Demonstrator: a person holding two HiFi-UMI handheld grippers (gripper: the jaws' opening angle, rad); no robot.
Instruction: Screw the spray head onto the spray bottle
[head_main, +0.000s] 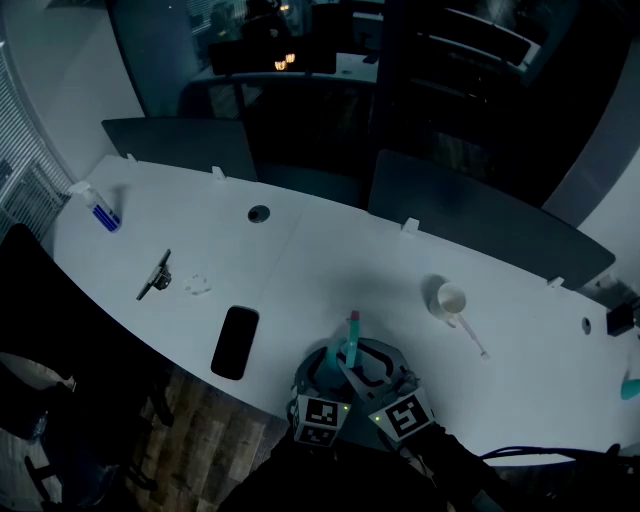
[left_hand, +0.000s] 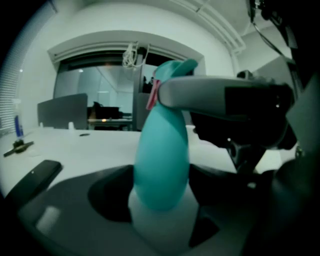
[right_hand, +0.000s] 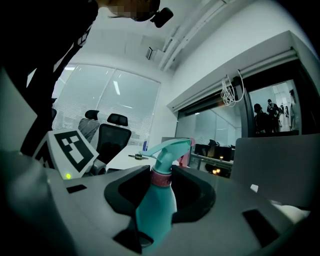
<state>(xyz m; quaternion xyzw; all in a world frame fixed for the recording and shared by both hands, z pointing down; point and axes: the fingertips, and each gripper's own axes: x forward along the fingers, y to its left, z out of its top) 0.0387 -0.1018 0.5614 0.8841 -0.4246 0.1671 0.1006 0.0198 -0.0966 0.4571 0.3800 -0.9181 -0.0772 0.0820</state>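
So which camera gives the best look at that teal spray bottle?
The right gripper view: the spray bottle shows sharply, body up to pink collar and spray head. The left gripper view gives a blurred close body, its top crossed by the right gripper. The head view shows it small and dim.

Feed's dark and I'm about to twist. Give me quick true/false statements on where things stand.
1. The spray head sits on the spray bottle. True.
2. The right gripper has its fingers at the bottle's base. False: they close on the pink collar.
3. The bottle lies flat on the table. False: it is upright between the right gripper and the left gripper.
4. The phone lies left of the bottle in the head view. True.
5. The cup touches the phone. False: it sits apart, on the bottle's right.
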